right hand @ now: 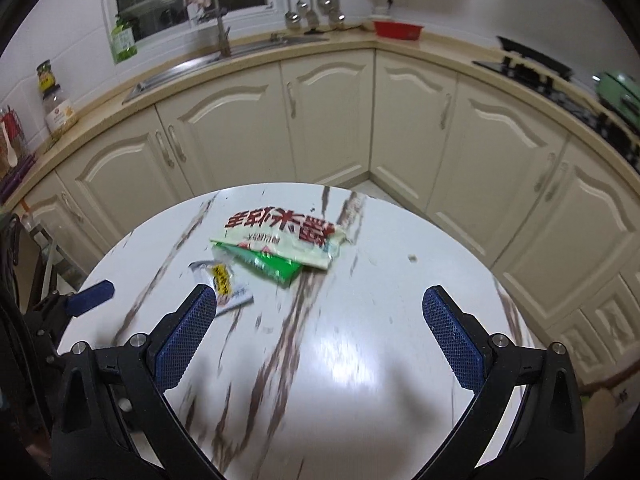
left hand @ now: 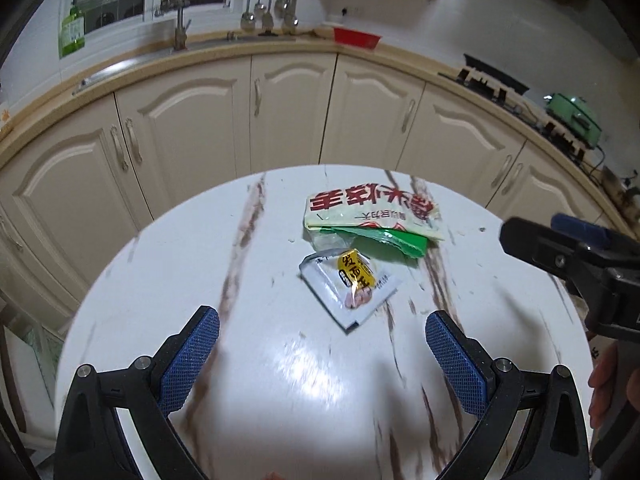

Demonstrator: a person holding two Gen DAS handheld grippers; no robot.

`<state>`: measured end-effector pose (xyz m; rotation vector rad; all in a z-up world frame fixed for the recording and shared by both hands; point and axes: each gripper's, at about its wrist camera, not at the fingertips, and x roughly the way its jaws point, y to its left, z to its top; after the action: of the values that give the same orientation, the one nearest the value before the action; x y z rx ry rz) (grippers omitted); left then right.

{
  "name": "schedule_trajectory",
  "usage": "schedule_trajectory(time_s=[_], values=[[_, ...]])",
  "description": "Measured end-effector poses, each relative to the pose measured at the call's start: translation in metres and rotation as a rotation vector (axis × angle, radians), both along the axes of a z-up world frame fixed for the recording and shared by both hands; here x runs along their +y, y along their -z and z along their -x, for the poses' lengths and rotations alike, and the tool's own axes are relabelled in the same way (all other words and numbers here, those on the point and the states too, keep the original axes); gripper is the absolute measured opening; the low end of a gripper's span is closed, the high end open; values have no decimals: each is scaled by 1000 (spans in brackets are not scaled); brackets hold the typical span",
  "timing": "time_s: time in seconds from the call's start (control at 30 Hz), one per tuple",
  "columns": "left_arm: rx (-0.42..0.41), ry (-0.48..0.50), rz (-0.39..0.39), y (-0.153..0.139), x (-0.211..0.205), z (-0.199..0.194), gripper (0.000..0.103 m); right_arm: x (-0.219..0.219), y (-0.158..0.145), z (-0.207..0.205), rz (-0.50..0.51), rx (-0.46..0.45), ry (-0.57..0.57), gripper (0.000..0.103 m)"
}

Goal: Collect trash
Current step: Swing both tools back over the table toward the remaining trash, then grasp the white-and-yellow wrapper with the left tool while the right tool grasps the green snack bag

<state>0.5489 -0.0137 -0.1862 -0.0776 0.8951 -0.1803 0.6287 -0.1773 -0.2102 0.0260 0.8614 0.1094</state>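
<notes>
Two pieces of trash lie on the round marble table (left hand: 248,352) (right hand: 380,380). A cream and green snack bag (left hand: 372,220) (right hand: 286,240) with red lettering rests toward the far side. Just nearer lies a small clear wrapper with a yellow label (left hand: 354,284) (right hand: 224,286). My left gripper (left hand: 322,356) hovers open above the table, short of the small wrapper. My right gripper (right hand: 320,334) is open too, to the right of both pieces; its left finger overlaps the wrapper's edge in its own view. The left wrist view shows the right gripper (left hand: 576,260) at the right edge.
Cream kitchen cabinets (left hand: 288,112) curve behind the table under a counter with a sink faucet (left hand: 180,24), a red tub (left hand: 356,36), a stove (left hand: 492,78) and a green appliance (left hand: 574,114). A small crumb (right hand: 411,257) lies right of the bag. A hand (left hand: 604,384) shows at the right.
</notes>
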Motion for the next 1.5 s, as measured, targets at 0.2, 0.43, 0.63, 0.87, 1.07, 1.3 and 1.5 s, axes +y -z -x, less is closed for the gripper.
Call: schedule_trajectory(time_s=[0.2, 0.43, 0.63, 0.87, 1.07, 1.3, 1.5], values=[[72, -45, 26, 27, -16, -62, 102, 12, 34, -72, 37, 90, -162, 103], [24, -60, -26, 38, -29, -91, 93, 24, 68, -118, 39, 195, -320, 103], [0, -45, 9, 34, -6, -91, 64, 36, 81, -127, 19, 221, -430, 95], [1, -22, 27, 41, 5, -88, 28, 37, 79, -98, -13, 193, -446, 74], [13, -16, 11, 38, 14, -78, 29, 41, 74, -83, 47, 188, -437, 87], [17, -4, -16, 33, 20, -81, 84, 70, 67, -95, 109, 171, -493, 99], [-1, -16, -58, 40, 20, -87, 54, 89, 79, -107, 120, 197, -525, 75]])
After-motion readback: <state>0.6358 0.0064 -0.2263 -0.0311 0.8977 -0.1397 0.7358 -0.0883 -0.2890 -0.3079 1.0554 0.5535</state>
